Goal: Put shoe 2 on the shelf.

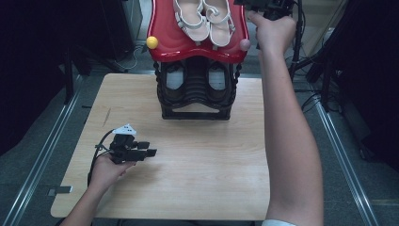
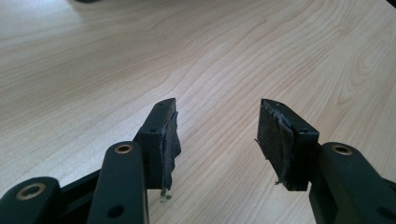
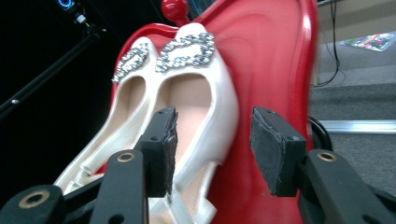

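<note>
A pair of white sandals (image 1: 203,19) with sparkling stone trims lies on the red top tray (image 1: 235,51) of a black shoe rack (image 1: 195,110) at the table's far edge. My right gripper (image 1: 264,5) is held out at the tray's far right corner. In the right gripper view its jaws stand open (image 3: 214,114) around the side wall of the nearer sandal (image 3: 196,93), the pads not pressing; the other sandal (image 3: 130,88) lies beside it. My left gripper (image 1: 149,149) rests low over the wooden table (image 1: 197,165) at the near left, open (image 2: 218,105) with nothing between its pads.
Dark shoes (image 1: 192,77) sit on the rack's lower shelf. A yellow knob (image 1: 152,42) and a pink knob (image 1: 245,44) cap the tray's front corners. Metal rails (image 1: 47,146) run along both sides of the table, and black stands (image 1: 296,42) rise behind the right corner.
</note>
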